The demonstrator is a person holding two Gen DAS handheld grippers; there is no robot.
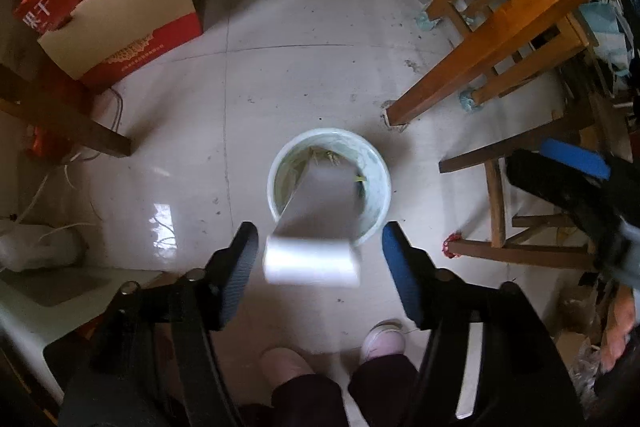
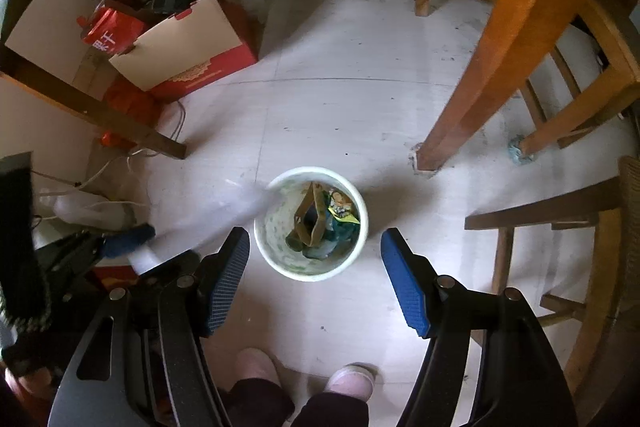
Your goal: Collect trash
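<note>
A pale round bin stands on the tiled floor, just beyond my left gripper. A blurred white roll of plastic film hangs between that gripper's fingers, and its loose sheet runs over the rim into the bin. The left pad is close beside the roll; the blue right pad stands clear of it. In the right wrist view the bin holds a brown bag and coloured wrappers. My right gripper is open above it with nothing between its fingers.
A red and beige cardboard box sits far left. Wooden table legs and a stool crowd the right. A dark wooden leg and white cables lie left. The person's pink shoes are near the bottom edge.
</note>
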